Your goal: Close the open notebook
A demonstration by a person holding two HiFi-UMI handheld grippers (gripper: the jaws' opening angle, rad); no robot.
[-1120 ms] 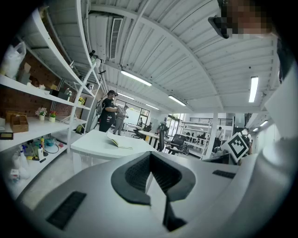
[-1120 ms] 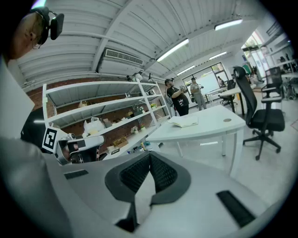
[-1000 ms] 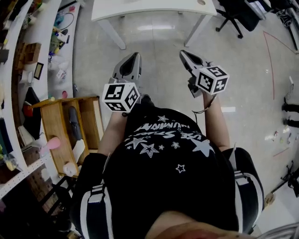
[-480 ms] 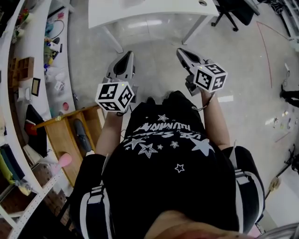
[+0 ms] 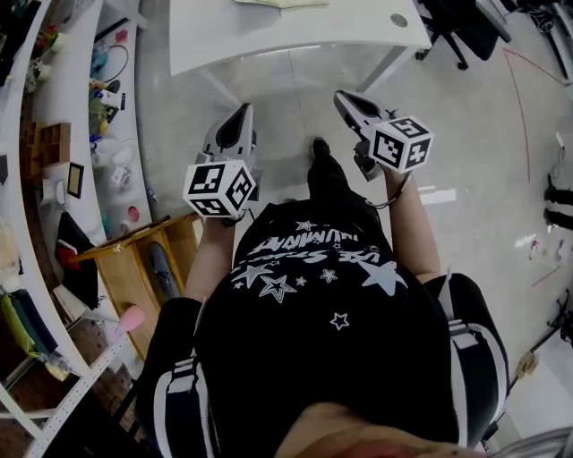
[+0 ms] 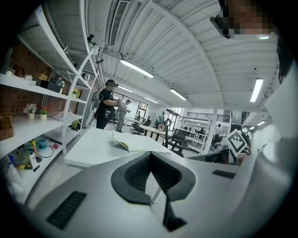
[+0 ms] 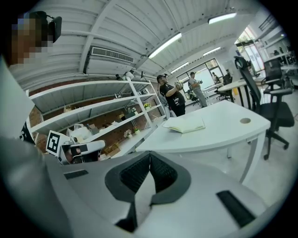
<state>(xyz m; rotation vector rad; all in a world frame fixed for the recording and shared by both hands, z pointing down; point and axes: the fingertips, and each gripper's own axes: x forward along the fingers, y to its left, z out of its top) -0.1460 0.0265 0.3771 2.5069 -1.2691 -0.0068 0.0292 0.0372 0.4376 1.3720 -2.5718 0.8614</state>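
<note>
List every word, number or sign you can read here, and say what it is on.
Shirt: white lettering among stars, upside down, too warped to read.
Marker cubes: black-and-white square codes, no letters.
Open notebook: no writing can be made out.
Nothing else carries readable text.

White table (image 5: 233,36), cluttered wall shelves (image 5: 49,134), open wooden crate (image 5: 121,268) beside them, blk office chair (image 5: 470,27) nr table

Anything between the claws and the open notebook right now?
Nothing visible: only floor and bare table lie between the left claw, the right claw and the open notebook.
</note>
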